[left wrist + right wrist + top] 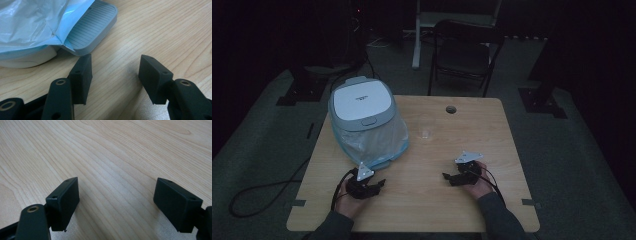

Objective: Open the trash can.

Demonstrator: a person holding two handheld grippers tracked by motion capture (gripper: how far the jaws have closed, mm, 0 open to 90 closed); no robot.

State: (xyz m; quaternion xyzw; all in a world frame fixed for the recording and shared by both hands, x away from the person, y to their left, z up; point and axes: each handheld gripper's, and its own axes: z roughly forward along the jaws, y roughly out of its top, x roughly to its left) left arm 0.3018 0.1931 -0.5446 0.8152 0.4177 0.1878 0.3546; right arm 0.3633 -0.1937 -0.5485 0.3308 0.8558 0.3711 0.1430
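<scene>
1. A white and grey pedal bin (362,107) is seen lying on the left rear part of the wooden counter (437,200), its lid uppermost in the high view.
2. The bin's body is wrapped in a pale blue, translucent plastic bag (372,142), which spreads toward the near edge of the counter.
3. In the left gripper view, the bin's grey ribbed pedal (93,27) is shown jutting out from under the bag (32,22) and resting on the counter (162,27).
4. A small clear object, too faint to be identified, is seen on the counter just right of the bag in the high view.
5. The left claw (373,186) is held low over the counter just in front of the bin, in a hand (346,197) entering from the bottom edge.
6. Its jaws are held apart, with nothing between them but bare wood; the nearer jaw is seen just short of the pedal in the left gripper view (115,75).
7. The right claw (451,177) is held near the counter's right front, well apart from the bin, in the other hand (479,187).
8. Its jaws are spread wide over bare wood grain, as shown in the right gripper view (116,202).
9. A dark folding chair (464,52) is seen on the floor beyond the counter's far edge.
10. A round cable hole (451,109) is noted near the counter's rear edge.
</scene>
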